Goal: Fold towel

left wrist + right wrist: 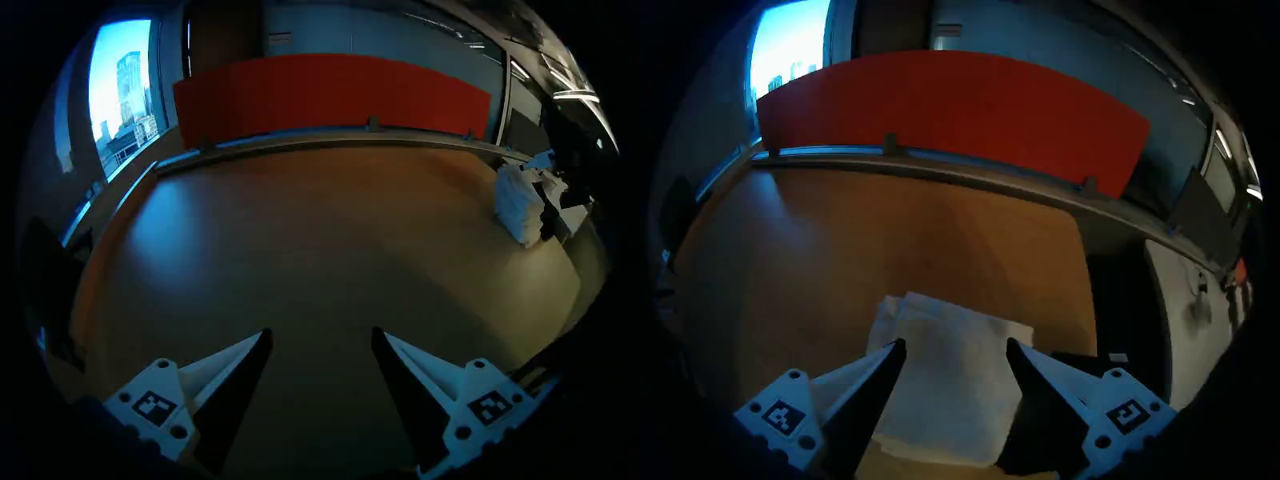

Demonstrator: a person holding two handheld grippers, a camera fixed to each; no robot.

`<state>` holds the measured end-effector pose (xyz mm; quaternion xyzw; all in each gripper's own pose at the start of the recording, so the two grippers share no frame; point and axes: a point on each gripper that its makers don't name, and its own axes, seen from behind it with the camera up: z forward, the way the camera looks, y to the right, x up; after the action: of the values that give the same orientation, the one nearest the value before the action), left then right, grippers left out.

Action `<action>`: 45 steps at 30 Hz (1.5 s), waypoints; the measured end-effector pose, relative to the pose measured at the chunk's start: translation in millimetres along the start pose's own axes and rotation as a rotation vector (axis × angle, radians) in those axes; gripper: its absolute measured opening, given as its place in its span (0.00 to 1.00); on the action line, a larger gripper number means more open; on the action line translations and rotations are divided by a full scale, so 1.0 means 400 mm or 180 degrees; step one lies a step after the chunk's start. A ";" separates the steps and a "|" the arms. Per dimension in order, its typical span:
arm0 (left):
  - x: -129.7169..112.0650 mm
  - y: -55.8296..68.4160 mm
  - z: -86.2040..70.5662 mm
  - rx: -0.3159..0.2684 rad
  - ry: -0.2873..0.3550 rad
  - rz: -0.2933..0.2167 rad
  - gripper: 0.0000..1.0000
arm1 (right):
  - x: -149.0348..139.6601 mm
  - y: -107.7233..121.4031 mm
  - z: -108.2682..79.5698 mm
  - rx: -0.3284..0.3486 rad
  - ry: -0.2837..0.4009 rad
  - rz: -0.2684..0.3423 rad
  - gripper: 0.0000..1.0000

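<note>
Left gripper (320, 340): fingers wide apart, holding nothing, over table (320, 240).
Right gripper (954, 344): fingers wide apart, gripping nothing, towel (948, 392) below between them.
Towel: folded, near table's right edge.

White folded cloth towel (948, 384): plain throughout. Flat wooden tabletop (320, 240): uniform orange-brown. Long upright partition panel (328, 88): solid red. Left gripper (320, 336) and right gripper (954, 344): white bodies, black inner finger faces, black-and-white square markers.
</note>
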<state>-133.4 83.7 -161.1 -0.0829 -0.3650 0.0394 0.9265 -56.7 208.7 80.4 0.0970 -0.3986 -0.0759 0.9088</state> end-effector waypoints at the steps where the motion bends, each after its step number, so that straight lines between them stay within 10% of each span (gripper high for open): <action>1: -0.002 -0.001 0.000 0.0005 -0.0007 -0.0005 0.92 | -0.001 -0.001 0.005 0.0004 -0.0006 -0.0001 0.97; 23: -0.041 -0.013 -0.009 0.0100 -0.0125 -0.0023 0.92 | -0.084 -0.009 0.117 0.0088 -0.0270 0.0105 0.97; 45: -0.023 -0.021 -0.005 0.0099 -0.0052 -0.0054 0.92 | -0.039 -0.010 0.072 0.0065 -0.0078 0.0144 0.97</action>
<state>-138.6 73.9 -167.4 -0.0651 -0.3726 0.0380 0.9249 -88.6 205.0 87.4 0.0964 -0.4125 -0.0525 0.9043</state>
